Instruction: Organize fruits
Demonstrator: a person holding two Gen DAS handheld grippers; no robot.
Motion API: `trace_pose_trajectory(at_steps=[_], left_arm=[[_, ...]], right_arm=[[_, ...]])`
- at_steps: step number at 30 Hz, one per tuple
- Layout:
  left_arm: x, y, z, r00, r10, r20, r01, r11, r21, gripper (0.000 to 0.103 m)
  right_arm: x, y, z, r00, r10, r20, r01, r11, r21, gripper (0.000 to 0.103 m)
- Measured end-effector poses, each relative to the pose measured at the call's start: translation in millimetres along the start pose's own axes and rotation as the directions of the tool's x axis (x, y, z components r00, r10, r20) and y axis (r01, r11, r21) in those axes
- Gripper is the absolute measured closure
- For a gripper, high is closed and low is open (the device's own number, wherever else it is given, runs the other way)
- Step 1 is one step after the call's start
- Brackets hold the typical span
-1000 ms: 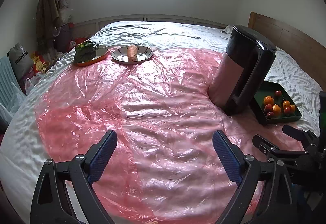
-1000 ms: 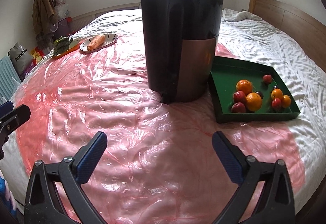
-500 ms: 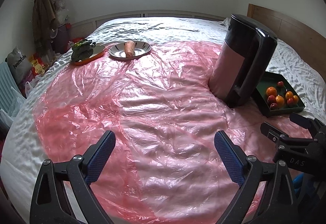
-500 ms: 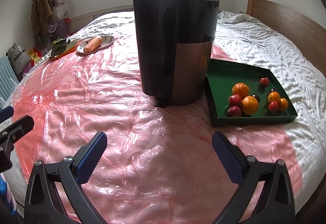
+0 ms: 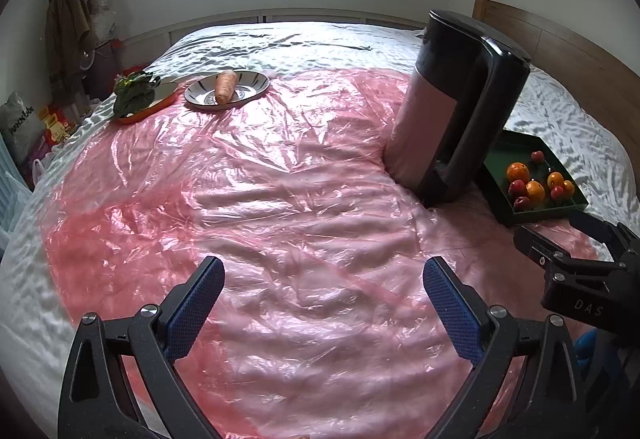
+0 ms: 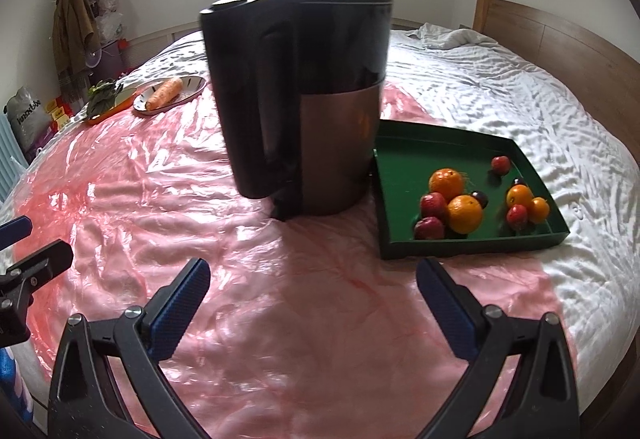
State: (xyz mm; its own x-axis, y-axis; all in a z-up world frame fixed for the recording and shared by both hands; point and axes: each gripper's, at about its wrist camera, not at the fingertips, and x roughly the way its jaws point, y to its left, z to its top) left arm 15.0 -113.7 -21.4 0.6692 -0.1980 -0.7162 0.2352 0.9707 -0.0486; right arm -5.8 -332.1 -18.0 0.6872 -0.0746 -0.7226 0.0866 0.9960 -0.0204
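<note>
**Mia:** Pink plastic (image 5: 280, 199) was spread all over the white bed (image 6: 520, 87). What did you see on the left?

**Ben:** Far off on the left sat an orange plate (image 5: 154, 104) with green leaves (image 5: 134, 93) on it. Just beside it was a striped plate (image 5: 256, 89) with a carrot (image 5: 225, 92) lying on top.

**Mia:** And the left tongs (image 5: 322, 303)?

**Ben:** They were wide apart with nothing between them. They hung over the bare pink plastic.

**Mia:** What stood in the middle?

**Ben:** A big dark jug (image 6: 304, 95) with a shiny brown belly. It stood up on the plastic.

**Mia:** Where was the fruit?

**Ben:** Right of the jug, just beside it, was a green tray (image 6: 408, 159). The oranges (image 6: 464, 213) and small red fruits (image 6: 434, 205) were bunched in its near half, some touching. One red fruit (image 6: 500, 163) sat alone further back.

**Mia:** Were the right tongs (image 6: 312, 301) holding any?

**Ben:** No. They were wide apart too, with nothing in them, low over the plastic near the tray's front corner.
</note>
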Motion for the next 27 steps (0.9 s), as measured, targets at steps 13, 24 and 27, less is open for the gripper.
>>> trace_pose_trajectory(at_steps=[13,24,27], left_arm=[[11,-13,3,1.0,-0.004,-0.026,0.005,1.0,0.026,0.005],[10,-16,1,0.999,0.006,-0.033,-0.004,0.999,0.048,0.005],[10,-14,2,0.999,-0.001,-0.032,0.002,0.999,0.038,0.005]], right_arm=[[1,-14,5,1.0,-0.012,0.001,0.012,1.0,-0.003,0.0],[0,-13,11,1.0,-0.008,-0.005,0.008,1.0,-0.02,0.0],[2,-11,10,1.0,0.001,-0.019,-0.002,1.0,-0.029,0.0]])
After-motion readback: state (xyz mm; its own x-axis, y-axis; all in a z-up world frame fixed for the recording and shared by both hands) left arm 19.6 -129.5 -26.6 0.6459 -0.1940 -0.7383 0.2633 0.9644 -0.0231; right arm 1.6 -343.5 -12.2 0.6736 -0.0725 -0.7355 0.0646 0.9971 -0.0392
